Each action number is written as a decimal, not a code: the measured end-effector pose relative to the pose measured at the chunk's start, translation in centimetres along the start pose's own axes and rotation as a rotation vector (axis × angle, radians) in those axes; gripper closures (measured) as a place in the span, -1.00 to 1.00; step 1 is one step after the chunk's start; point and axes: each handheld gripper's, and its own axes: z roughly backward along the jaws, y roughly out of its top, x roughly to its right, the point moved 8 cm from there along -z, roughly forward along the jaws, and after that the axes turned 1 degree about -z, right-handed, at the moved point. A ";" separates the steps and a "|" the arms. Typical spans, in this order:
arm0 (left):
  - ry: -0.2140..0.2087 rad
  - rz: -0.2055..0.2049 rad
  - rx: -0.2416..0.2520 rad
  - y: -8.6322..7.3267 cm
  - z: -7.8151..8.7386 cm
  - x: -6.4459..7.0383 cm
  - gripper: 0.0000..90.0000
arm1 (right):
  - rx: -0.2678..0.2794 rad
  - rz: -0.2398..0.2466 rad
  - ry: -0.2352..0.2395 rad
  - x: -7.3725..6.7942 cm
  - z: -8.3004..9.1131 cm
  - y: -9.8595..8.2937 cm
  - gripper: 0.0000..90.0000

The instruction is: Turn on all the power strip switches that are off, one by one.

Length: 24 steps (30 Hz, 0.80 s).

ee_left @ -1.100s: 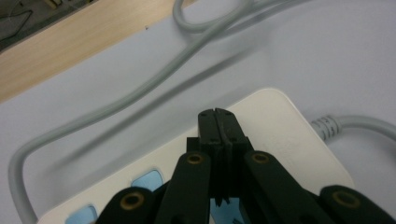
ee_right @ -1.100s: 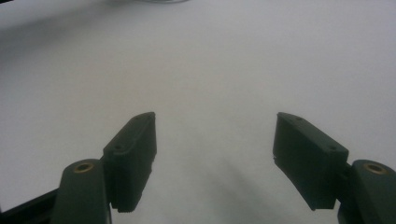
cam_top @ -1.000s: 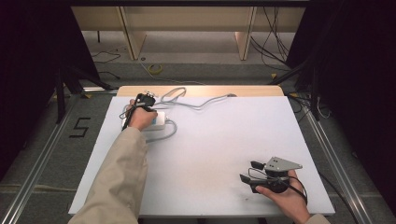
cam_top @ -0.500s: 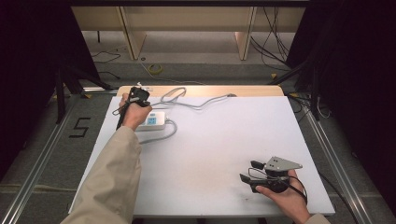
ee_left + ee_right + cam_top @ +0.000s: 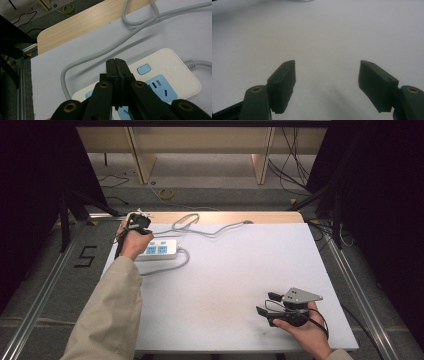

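Observation:
A white power strip [image 5: 160, 249] with blue sockets lies at the far left of the white table [image 5: 240, 270]. Its grey cable [image 5: 200, 227] loops away toward the back. My left gripper [image 5: 136, 222] hovers over the strip's left end, jaws pressed together with nothing between them. In the left gripper view the closed tips [image 5: 116, 62] hang just above the strip [image 5: 175, 75], next to its blue switch [image 5: 144, 69], and the cable [image 5: 110, 48] curves behind. Near the front right edge my right gripper [image 5: 265, 303] rests low over bare table, open [image 5: 327, 67] and empty.
A wooden strip [image 5: 225, 216] borders the table's far edge. Metal rails run along both sides on the floor, with a "5" mark [image 5: 85, 256] at the left. A yellow ring [image 5: 166, 194] and loose cables lie on the floor behind.
My left gripper has moved left and a little farther back over the power strip's end. The right gripper has stayed put.

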 end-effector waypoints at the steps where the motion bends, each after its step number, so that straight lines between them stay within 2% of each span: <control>1: 0.000 -0.004 -0.004 -0.1 0.0 -0.1 1.00 | 0.000 0.000 0.000 0.0 0.0 0.0 -0.31; 6: 0.005 -0.004 -0.004 -0.1 0.0 -0.2 1.00 | 0.002 0.002 -0.001 0.0 0.0 0.0 -0.31; 12: 0.014 -0.013 -0.027 -0.7 -0.2 -0.7 1.00 | 0.002 0.002 -0.002 0.0 0.0 0.0 -0.31; 24: 0.026 -0.008 -0.031 -1.0 -0.2 -1.5 1.00 | -0.002 0.002 -0.004 0.1 0.0 0.0 -0.30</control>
